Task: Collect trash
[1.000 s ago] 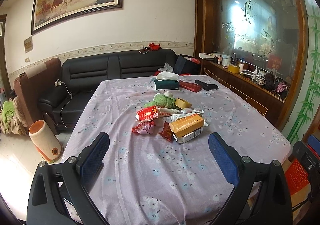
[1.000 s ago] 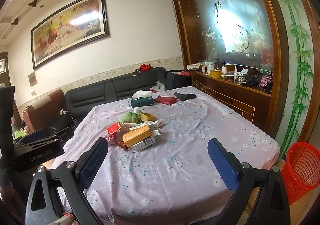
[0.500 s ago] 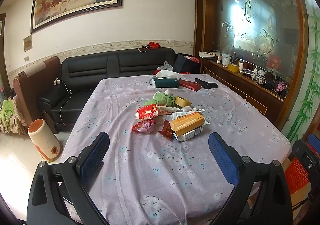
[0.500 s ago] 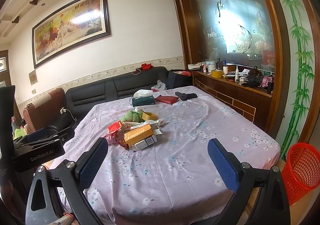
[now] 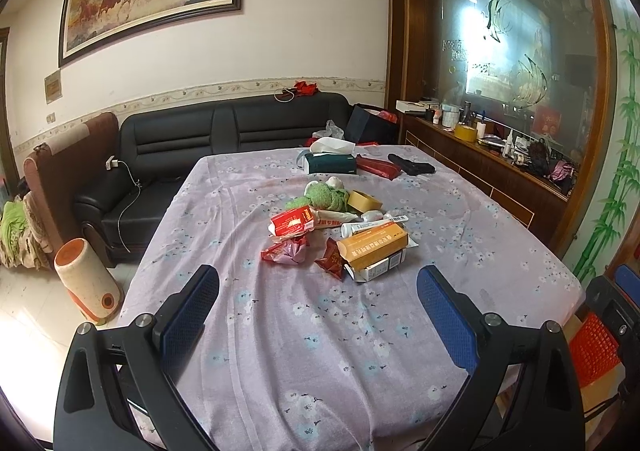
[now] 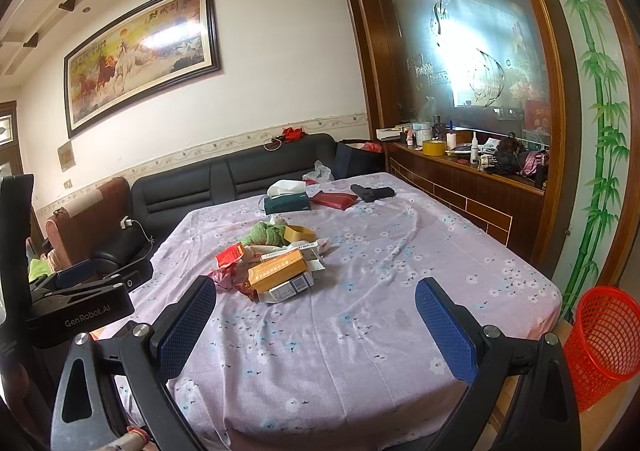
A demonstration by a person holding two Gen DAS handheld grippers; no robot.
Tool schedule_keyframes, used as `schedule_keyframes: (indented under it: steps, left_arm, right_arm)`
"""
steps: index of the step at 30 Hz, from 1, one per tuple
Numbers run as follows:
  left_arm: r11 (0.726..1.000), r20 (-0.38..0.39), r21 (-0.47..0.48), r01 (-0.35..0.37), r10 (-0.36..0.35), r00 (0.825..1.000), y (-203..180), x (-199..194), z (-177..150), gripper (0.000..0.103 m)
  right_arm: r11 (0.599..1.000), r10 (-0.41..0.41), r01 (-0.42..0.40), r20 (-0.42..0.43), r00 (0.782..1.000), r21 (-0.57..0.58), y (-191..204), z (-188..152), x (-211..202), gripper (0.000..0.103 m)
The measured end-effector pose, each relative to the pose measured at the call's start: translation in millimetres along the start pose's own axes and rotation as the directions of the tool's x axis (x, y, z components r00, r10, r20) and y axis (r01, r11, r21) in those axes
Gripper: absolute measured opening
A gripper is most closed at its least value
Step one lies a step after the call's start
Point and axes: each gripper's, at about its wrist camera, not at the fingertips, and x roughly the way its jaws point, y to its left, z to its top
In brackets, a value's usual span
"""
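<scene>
The left gripper point(image 5: 318, 291) hung above the near edge of the bench point(image 5: 320, 351), its blue-padded fingers point(image 5: 190, 307) spread wide with nothing between them. The right gripper point(image 6: 316, 303) was likewise spread and empty over the near edge, a little further right.

Past both, near the middle of the lilac flowered cloth covering the bench, lay the trash heap: an orange cardboard carton point(image 5: 372, 247) resting on a white printed box point(image 5: 378, 269), crumpled red foil wrappers point(image 5: 286, 251) to its left, a red-and-white packet point(image 5: 292, 221) behind those, a white tube point(image 5: 372, 225), a green knitted bundle point(image 5: 324, 195) and a small yellow open box point(image 5: 364, 201). Further off sat a dark green tissue box point(image 5: 330, 163), a flat red pouch point(image 5: 378, 167) and a black object point(image 5: 412, 165).

The right wrist view showed the red mesh plastic wastebasket point(image 6: 600, 343) whole, standing on the floor just beside the bench's near right corner; the left view caught only a sliver of it. The right view also took in the left gripper's black body at its left edge. Only the left view showed the orange-and-cream heater point(image 5: 86, 283) on the floor to the left.
</scene>
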Motion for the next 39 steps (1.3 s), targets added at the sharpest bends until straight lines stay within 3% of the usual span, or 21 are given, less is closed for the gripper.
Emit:
schedule_keyframes:
  steps: [13, 22, 27, 31, 34, 37, 39]
  left_arm:
    - [1.000, -0.034, 0.000, -0.001, 0.001, 0.999, 4.3, 17.2, -2.1, 0.099]
    - [0.998, -0.067, -0.061, 0.036, -0.040, 0.997, 34.1, 54.1, 5.1, 0.099]
    - [0.995, -0.108, -0.084, 0.051, -0.060, 0.992, 49.1, 93.3, 9.4, 0.099]
    - [0.987, -0.175, -0.104, 0.124, -0.141, 0.974, 50.5, 137.0, 12.4, 0.099]
    - [0.978, -0.199, -0.050, 0.201, -0.207, 0.958, 35.2, 165.6, 16.5, 0.099]
    - [0.960, -0.239, 0.021, 0.279, -0.266, 0.934, 13.3, 194.0, 20.5, 0.098]
    - [0.940, -0.288, 0.044, 0.338, -0.312, 0.905, -2.7, 215.3, 23.8, 0.098]
  right_arm:
    - [0.997, -0.013, 0.014, 0.020, 1.000, -0.071, 2.3, 0.8, 14.6, 0.101]
    - [0.997, 0.079, -0.079, -0.048, 0.996, 0.002, -2.2, 1.0, 47.1, 0.101]
    - [0.987, 0.157, -0.153, -0.129, 0.979, 0.043, -1.1, -5.5, 98.1, 0.090]
    - [0.970, 0.239, -0.227, -0.214, 0.947, 0.082, -0.5, -8.1, 158.8, 0.089]
    - [0.962, 0.268, -0.240, -0.269, 0.925, 0.133, -8.1, -6.0, 198.3, 0.089]
    - [0.964, 0.244, -0.200, -0.291, 0.925, 0.175, -24.1, -3.3, 218.4, 0.089]
    - [0.969, 0.202, -0.146, -0.295, 0.934, 0.200, -39.8, -2.7, 224.6, 0.089]
